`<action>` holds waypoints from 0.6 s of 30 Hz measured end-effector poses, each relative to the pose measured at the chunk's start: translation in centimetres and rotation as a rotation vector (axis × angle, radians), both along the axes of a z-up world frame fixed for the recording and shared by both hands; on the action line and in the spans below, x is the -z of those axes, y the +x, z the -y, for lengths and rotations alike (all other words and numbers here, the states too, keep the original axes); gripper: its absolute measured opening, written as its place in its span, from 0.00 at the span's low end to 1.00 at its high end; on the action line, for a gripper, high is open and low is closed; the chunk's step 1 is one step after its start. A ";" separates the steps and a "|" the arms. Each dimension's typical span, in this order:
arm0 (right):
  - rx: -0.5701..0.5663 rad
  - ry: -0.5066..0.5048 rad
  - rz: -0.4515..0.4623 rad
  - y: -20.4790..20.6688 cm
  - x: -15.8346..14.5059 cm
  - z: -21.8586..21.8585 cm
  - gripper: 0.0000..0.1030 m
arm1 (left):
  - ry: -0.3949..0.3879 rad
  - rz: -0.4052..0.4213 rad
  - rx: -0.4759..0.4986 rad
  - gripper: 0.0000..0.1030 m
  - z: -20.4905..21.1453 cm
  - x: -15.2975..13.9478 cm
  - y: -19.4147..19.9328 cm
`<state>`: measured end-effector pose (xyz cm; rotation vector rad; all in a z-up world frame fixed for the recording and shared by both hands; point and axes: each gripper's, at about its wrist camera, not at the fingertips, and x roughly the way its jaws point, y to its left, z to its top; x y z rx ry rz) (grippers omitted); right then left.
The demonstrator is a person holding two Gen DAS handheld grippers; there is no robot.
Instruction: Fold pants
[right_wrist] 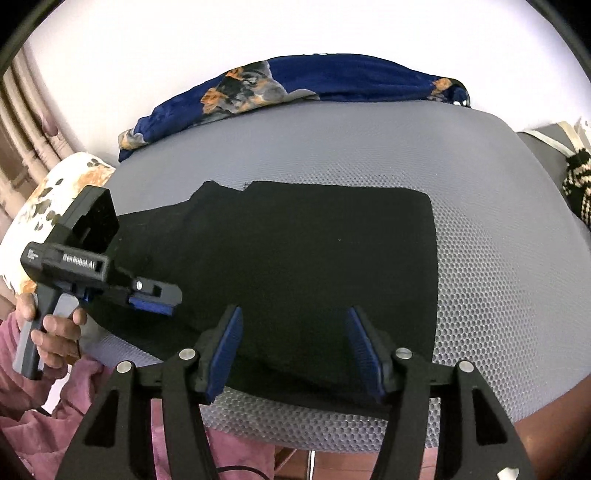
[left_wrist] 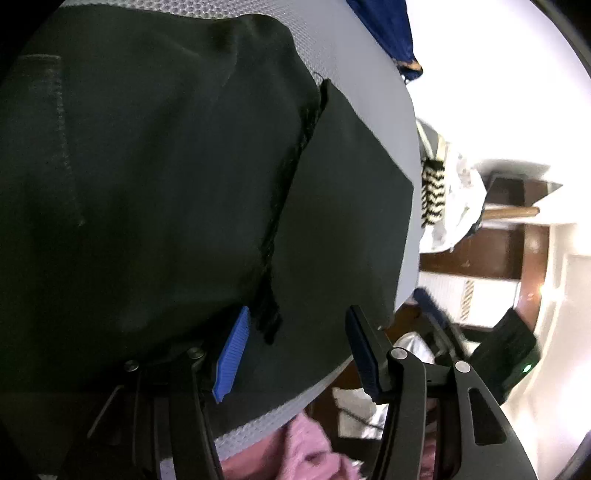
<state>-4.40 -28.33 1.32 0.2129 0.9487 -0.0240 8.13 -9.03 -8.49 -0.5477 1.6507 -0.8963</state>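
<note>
Both fisheye shots bend hard at the edges, with dark corners. The wall point(right_wrist: 295, 29) behind the right gripper point(right_wrist: 293, 350) is blown out white, and the black pants point(right_wrist: 295, 258) lose nearly all detail. Left view's slightly smeared.

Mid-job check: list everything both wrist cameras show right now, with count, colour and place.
pants: one, black, folded flat on the mat
mat: one, grey-blue, honeycomb texture, under the pants
blanket: one, dark blue with orange-grey print, along the mat's far edge
cushion: one, white with brown-orange print, left of the mat
striped fabric: one, black and cream zigzag, off the mat's right side
sleeve: pink, near left
hand: one, gripping the left handle
left hand-held gripper: black, blue pads, open, over the pants' left part
right hand-held gripper: black, blue pads, open, above the pants' near edge
</note>
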 end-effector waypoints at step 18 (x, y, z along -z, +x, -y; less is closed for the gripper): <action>0.160 0.070 -0.037 0.3 2.4 4.7 0.55 | 0.001 0.264 -0.007 0.04 1.2 -4.0 -1.7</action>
